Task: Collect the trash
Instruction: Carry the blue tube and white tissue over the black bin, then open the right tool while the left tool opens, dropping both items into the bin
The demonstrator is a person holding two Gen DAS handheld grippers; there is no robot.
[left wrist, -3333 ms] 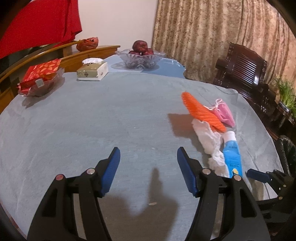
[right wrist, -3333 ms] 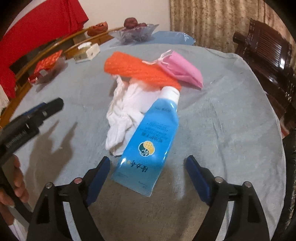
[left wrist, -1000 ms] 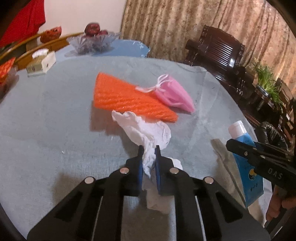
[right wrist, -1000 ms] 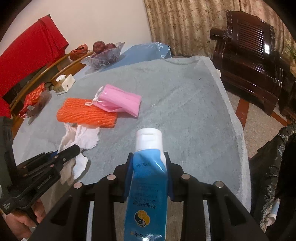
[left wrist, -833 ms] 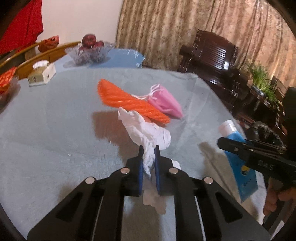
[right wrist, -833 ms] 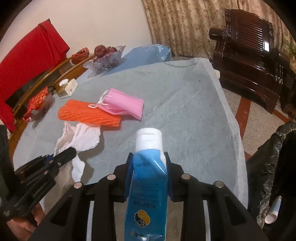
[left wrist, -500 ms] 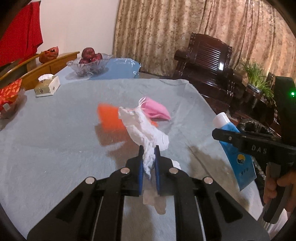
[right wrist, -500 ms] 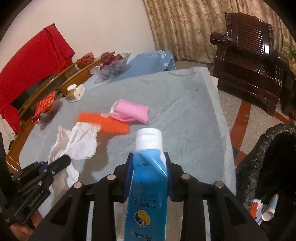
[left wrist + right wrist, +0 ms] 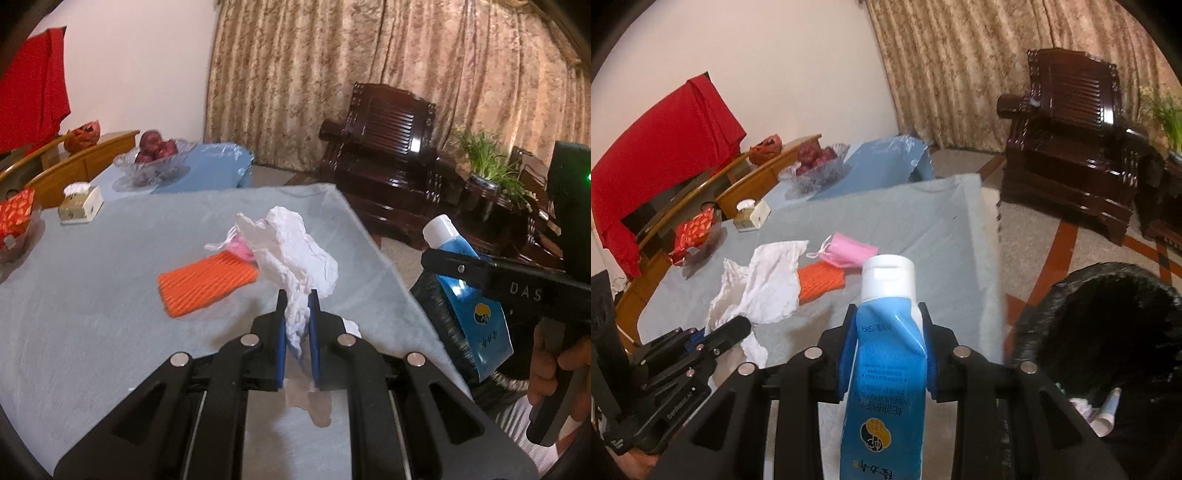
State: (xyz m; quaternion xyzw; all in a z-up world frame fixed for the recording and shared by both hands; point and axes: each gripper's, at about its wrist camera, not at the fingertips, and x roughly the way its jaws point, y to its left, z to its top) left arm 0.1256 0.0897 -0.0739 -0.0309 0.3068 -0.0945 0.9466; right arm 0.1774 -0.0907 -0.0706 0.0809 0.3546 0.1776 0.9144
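My left gripper (image 9: 297,306) is shut on a crumpled white tissue (image 9: 291,254), held up above the grey table (image 9: 92,302). From the right wrist view the same tissue (image 9: 768,284) hangs from the left gripper (image 9: 738,326). My right gripper (image 9: 888,325) is shut on a blue tube with a white cap (image 9: 886,354), lifted near the table's right edge; the tube (image 9: 469,295) also shows at the right of the left wrist view. An orange mesh sleeve (image 9: 207,284) and a pink face mask (image 9: 849,251) lie on the table. A black trash bag (image 9: 1108,325) stands open on the floor to the right.
At the table's far side stand a glass bowl of red fruit (image 9: 155,155), a tissue box (image 9: 79,205) and a red packet in a dish (image 9: 16,218). A dark wooden armchair (image 9: 388,158) and a potted plant (image 9: 487,166) stand beyond. A person's hand (image 9: 554,365) holds the right gripper.
Both grippers have risen and swung to the right with their loads. The tissue has come off the table and the trash bag has come into the right wrist view.
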